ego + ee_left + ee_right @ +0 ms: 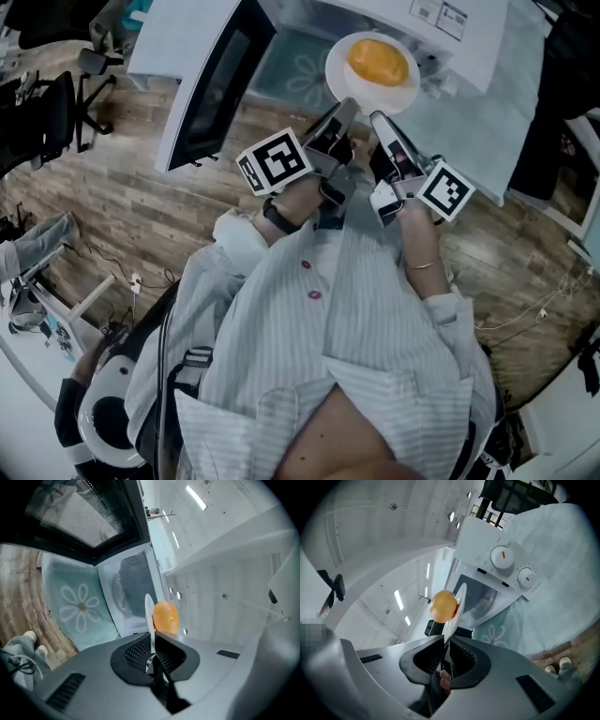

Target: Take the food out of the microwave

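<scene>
A white plate (337, 77) carrying an orange bun (378, 62) hangs in the air in front of the open white microwave (394, 14). My left gripper (343, 106) is shut on the plate's near rim from the left, and my right gripper (379, 120) is shut on the rim from the right. In the left gripper view the plate (148, 613) stands edge-on between the fingers (140, 651), with the bun (165, 617) beyond. The right gripper view has the plate (458, 606) and bun (443, 605) just past its fingers (459, 656).
The microwave's dark-windowed door (211, 84) swings open to the left. A pale green cloth with a daisy print (295, 67) covers the table under the microwave. Office chairs (52, 108) stand on the wooden floor at the left. The control knobs (502, 557) appear in the right gripper view.
</scene>
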A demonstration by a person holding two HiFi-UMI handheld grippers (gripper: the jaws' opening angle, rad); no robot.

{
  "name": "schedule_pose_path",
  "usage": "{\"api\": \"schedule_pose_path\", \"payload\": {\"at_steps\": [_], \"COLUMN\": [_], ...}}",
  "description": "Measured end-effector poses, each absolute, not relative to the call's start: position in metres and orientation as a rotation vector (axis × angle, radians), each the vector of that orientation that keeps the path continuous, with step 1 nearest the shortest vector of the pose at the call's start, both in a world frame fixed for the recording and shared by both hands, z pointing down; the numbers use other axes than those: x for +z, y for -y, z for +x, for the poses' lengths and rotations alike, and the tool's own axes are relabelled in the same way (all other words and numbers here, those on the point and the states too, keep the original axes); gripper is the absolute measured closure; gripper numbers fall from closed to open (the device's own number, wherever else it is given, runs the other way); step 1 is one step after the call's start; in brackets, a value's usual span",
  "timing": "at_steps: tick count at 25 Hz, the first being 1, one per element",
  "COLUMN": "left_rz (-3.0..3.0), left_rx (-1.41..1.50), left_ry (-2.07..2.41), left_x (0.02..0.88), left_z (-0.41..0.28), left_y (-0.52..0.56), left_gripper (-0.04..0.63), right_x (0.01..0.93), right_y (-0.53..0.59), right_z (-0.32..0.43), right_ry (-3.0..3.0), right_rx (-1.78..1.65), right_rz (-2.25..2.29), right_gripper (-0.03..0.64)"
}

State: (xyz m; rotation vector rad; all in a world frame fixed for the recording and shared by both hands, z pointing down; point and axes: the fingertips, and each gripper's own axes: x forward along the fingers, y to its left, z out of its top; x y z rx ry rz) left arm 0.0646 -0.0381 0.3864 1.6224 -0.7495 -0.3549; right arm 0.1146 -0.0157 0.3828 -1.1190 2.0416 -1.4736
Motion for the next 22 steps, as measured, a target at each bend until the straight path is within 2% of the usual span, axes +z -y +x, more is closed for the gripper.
{"api": "schedule_pose_path", "payload": {"at_steps": [22], "left_rz": [1.675], "left_rx": [-0.382], "left_ry": [0.679], "left_x": [0.351], "left_z": [0.077], "left_y": [0.040], "left_gripper": [0.563], "right_x": [0.348], "right_y": [0.015], "right_z": [0.126], "right_ry": [-2.060], "right_rx": [-1.389], "right_rz": [-1.091], "right_gripper": [0.561]}}
